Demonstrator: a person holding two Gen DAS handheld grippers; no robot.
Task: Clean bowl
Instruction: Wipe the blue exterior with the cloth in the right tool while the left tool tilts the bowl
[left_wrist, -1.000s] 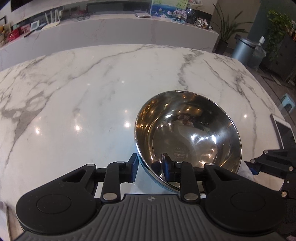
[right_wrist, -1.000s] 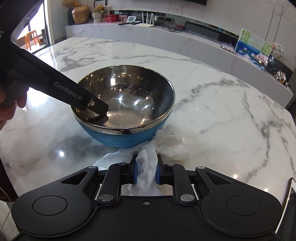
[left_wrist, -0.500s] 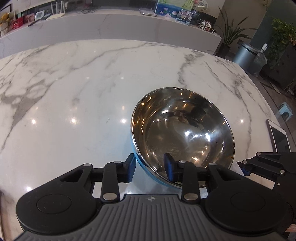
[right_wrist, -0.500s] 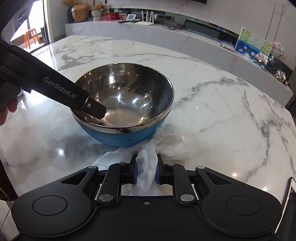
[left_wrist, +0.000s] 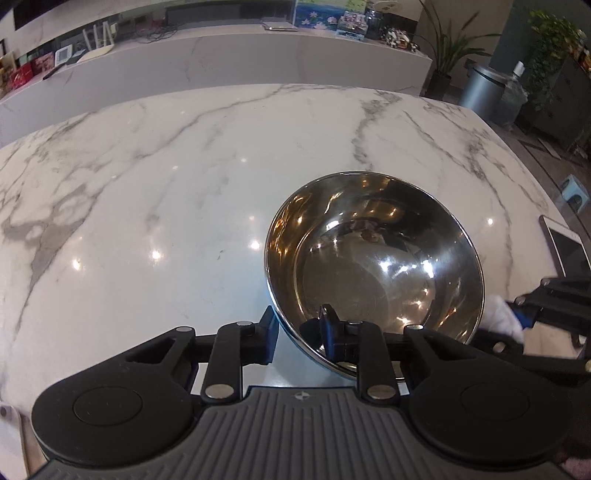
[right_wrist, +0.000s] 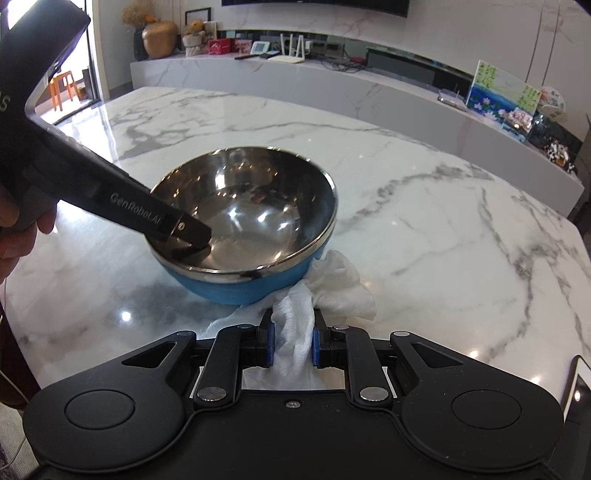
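Observation:
A steel bowl (left_wrist: 373, 258) with a blue outside (right_wrist: 236, 288) stands on the white marble table (left_wrist: 166, 184). My left gripper (left_wrist: 299, 330) straddles the bowl's near rim, one finger outside the wall and one inside. Its jaws are closing with the rim between them, and a slim gap still shows beside the wall. From the right wrist view, the left gripper's inner finger (right_wrist: 192, 236) reaches down inside the bowl. My right gripper (right_wrist: 291, 343) is shut on a crumpled white cloth (right_wrist: 332, 284), which lies against the bowl's near side.
A white tablet (left_wrist: 565, 247) lies at the table's right edge. A long marble counter (right_wrist: 332, 74) with boxes, a router and pictures runs behind the table. A person's hand (right_wrist: 22, 229) holds the left gripper's handle. A bin and potted plants stand beyond the far right corner.
The left gripper's fingers have drawn closer together around the bowl's rim. The right gripper and the cloth have stayed put.

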